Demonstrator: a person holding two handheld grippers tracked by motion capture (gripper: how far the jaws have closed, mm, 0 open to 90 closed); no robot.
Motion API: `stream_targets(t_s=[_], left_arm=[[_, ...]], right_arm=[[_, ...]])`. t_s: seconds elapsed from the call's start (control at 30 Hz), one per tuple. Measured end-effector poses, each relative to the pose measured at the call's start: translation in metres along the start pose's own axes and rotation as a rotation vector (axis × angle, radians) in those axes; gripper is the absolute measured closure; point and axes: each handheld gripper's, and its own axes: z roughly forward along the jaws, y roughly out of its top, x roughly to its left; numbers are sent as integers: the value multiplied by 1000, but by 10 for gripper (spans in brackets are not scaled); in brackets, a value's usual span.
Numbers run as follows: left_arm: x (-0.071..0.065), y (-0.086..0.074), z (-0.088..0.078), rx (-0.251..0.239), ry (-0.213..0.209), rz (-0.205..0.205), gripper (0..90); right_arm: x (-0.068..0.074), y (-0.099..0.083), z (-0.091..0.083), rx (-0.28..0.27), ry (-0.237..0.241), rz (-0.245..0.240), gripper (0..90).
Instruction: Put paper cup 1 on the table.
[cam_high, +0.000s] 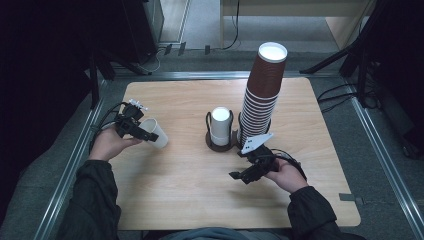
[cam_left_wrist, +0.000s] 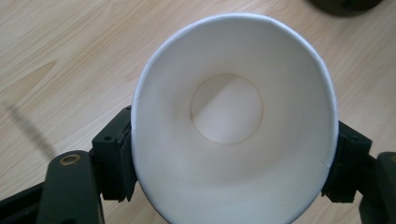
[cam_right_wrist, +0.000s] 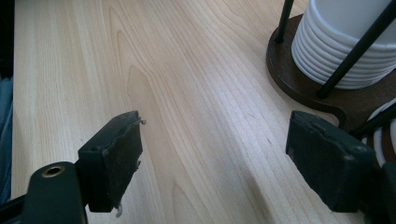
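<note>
High view: my table (cam_high: 200, 175) is evenly lit from above, while the surroundings fall off to near black at left and right. Soft short shadows sit under my hands. The white top of the tall cup stack (cam_high: 272, 51) is blown out, detail lost. The picture is slightly soft and grainy.

Left gripper view: the white cup (cam_left_wrist: 233, 126) I hold is bright, with a diagonal shadow across its bottom. A thin dark shadow crosses the wood at left.

Right gripper view: my near pads (cam_right_wrist: 112, 158) are blurred, possibly too close for focus; the wood grain is sharp.
</note>
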Motion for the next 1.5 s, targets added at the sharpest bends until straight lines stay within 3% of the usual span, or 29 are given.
stream_targets(t_s=[0.5,0.73,0.97,1.27,1.4,1.5], left_arm=[[-4,4,18,80,68,31,217],[-6,6,20,75,74,32,184],[-4,6,22,52,24,8,127],[-6,5,15,21,2,11,107],[-6,4,10,-7,-26,2,106],[-4,3,-1,-59,-51,-14,106]], right_arm=[[1,0,3,15,5,-3,188],[1,0,2,15,4,-3,188],[1,1,2,15,1,-5,188],[1,1,2,18,2,-6,188],[1,1,2,17,0,-10,188],[1,1,2,13,-6,-16,187]])
